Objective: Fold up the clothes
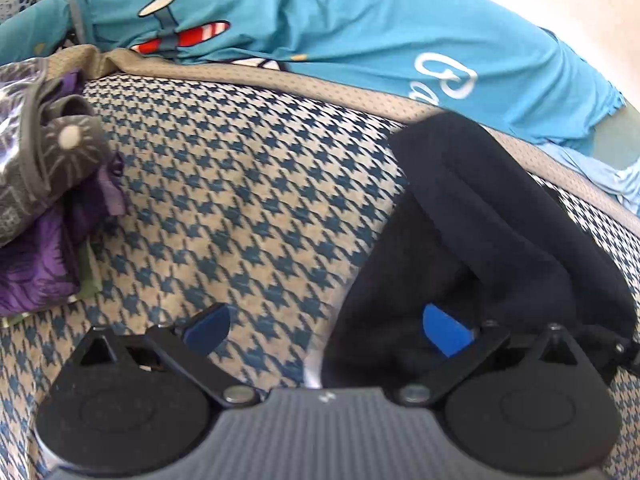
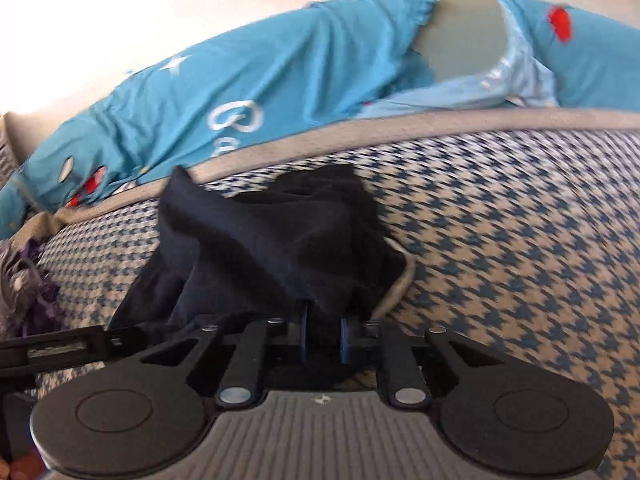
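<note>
A black garment (image 2: 280,240) lies crumpled on the houndstooth bed cover (image 2: 500,240). In the right wrist view my right gripper (image 2: 324,336) is shut on the near edge of it, and black cloth is pinched between the blue pads (image 2: 345,340). In the left wrist view the same black garment (image 1: 480,220) lies at the right. My left gripper (image 1: 326,330) stands wide open low over the cover. Its right fingertip (image 1: 444,334) rests against the garment's edge, and its left one (image 1: 208,328) is over bare cover.
Teal bedding with cartoon prints (image 1: 320,20) is bunched along the far edge of the bed against a pale wall (image 2: 120,20). A heap of grey and purple clothes (image 1: 44,200) lies at the left. The houndstooth cover (image 1: 240,200) stretches between the heap and the black garment.
</note>
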Available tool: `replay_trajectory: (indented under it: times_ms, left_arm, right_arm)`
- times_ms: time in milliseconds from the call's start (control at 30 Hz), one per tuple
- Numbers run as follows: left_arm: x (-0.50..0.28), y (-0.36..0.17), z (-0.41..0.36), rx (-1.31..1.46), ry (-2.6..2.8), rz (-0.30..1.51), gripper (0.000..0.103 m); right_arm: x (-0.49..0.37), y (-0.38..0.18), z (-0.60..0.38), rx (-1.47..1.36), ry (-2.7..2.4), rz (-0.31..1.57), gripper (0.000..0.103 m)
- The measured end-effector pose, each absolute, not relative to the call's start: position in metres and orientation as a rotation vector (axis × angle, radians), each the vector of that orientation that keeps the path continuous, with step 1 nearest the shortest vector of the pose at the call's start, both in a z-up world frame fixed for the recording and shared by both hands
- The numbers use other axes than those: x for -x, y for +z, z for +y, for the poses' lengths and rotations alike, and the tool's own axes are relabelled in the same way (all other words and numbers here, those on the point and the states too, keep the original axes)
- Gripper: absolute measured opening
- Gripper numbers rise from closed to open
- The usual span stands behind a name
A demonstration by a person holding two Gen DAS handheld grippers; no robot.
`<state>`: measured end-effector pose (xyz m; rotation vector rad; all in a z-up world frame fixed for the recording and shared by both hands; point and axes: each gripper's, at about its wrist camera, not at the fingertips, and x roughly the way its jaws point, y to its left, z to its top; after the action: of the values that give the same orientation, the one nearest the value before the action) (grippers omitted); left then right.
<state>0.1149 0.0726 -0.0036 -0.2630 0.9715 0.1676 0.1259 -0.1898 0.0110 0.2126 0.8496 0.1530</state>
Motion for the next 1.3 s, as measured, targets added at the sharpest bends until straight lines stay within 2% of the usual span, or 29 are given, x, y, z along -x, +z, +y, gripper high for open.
replay_trajectory:
  times_ms: [300,500,567,667,900,1133,1300]
  left_arm:
    - [-0.116,-0.017,0.063,0.242,0.155,1.025,0.103]
    - [-0.115,-0.027,0.048,0.209,0.110,1.055,0.103]
    - [-0.114,-0.028,0.043,0.190,0.108,1.056,0.103]
    - [-0.114,-0.030,0.036,0.160,0.097,1.056,0.103]
    - [-0.110,-0.033,0.017,0.092,0.066,1.055,0.103]
    - [-0.109,-0.034,0.012,0.078,0.055,1.057,0.103]
    - [-0.108,-0.033,0.015,0.094,0.044,1.063,0.103]
  right_arm:
    - [-0.120,0.001,-0.233,-0.230,0.032,0.917,0.015]
    - [-0.114,0.002,-0.248,-0.244,0.023,0.945,0.020]
    - [-0.114,0.001,-0.253,-0.253,0.006,0.961,0.026]
    - [-0.111,0.008,-0.256,-0.267,0.010,0.938,0.028]
    - [-0.099,0.045,-0.249,-0.206,0.100,0.712,0.032]
    - [-0.109,0.036,-0.199,-0.128,0.338,0.731,0.032]
    - [-0.114,0.018,-0.165,-0.009,0.329,0.739,0.033]
